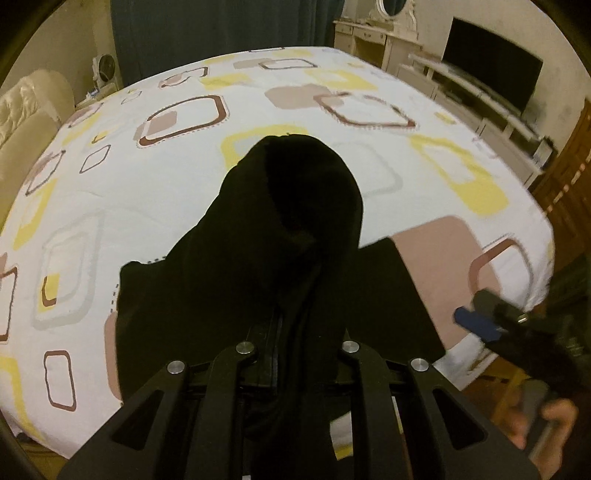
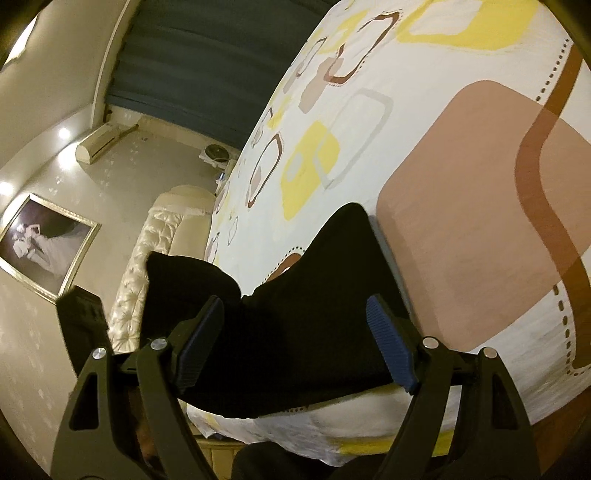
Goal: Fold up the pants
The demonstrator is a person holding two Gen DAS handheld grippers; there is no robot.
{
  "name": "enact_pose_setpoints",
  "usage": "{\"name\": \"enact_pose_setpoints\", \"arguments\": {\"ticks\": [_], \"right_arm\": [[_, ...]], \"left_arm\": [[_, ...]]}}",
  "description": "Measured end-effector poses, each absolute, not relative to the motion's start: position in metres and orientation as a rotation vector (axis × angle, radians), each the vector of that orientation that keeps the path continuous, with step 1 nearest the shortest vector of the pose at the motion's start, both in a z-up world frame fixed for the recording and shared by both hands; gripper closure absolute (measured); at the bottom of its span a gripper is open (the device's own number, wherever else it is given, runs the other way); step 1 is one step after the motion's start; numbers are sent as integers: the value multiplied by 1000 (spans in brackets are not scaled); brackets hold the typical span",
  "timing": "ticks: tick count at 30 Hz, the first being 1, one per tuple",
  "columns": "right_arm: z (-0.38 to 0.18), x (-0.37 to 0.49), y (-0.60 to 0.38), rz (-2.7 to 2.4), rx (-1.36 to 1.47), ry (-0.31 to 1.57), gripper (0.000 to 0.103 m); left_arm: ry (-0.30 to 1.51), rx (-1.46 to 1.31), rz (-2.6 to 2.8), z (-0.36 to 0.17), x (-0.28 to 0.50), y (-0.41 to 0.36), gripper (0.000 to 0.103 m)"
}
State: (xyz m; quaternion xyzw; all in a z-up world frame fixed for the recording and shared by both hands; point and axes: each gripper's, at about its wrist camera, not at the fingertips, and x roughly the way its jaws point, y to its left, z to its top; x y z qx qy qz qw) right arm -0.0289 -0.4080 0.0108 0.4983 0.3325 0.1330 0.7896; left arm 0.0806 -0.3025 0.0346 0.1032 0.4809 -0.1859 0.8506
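Black pants (image 1: 280,236): dark fabric, partly lifted off the bed. In the left wrist view one bunched end hangs up over the tool and drapes forward in a rounded hump; a flatter panel spreads to both sides on the sheet near the bed's front edge. In the right wrist view (image 2: 295,295) the cloth lies along the mattress edge, with one raised part at the left.

Left gripper (image 1: 291,350): pressed together on the pants. The fingertips are buried under the cloth and cannot be seen; the fabric rises directly out of the narrow gap between the black linkage arms.

Right gripper (image 2: 295,339): spread wide. The blue ribbed pads (image 2: 388,347) stand on either side of the pants without pressing on them; the cloth lies between and ahead of them. In the left wrist view it appears blurred at the right edge (image 1: 484,317), near the bed's corner, held by a hand (image 1: 543,424).

Bed sheet (image 1: 147,229): white, printed with rounded squares in yellow, tan, grey and brown outline. Covers the whole mattress; largely bare apart from the pants.

Headboard (image 1: 26,110): cream, tufted, at the left side of the bed.

Curtain (image 1: 221,29): dark teal, behind the bed.

Television (image 1: 491,77): black screen on a white low cabinet (image 1: 480,110), far right.

Framed photograph (image 2: 44,247): on the wall, seen in the right wrist view.

Air conditioner (image 2: 99,142): white wall unit beside the curtain.
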Motion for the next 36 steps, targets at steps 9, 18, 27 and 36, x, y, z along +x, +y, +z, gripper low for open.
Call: {"name": "enact_pose_setpoints", "arguments": {"ticks": [9,18,27,36], "right_arm": [[1,-35,-417,268,1116,713,23],[-2,-37,-420,256,1134,709,23],[-2,-39,-423,244,1144,699,23],[-2,-44,-430,227,1159,683,23]], "left_arm": [[1013,314,-314,-9,73,-335,89],[984,378,-252,-29,67,-352,89],[939,466,-199,-40,57,-367,89],[893,531,-211,-43,43,-376,82]]}}
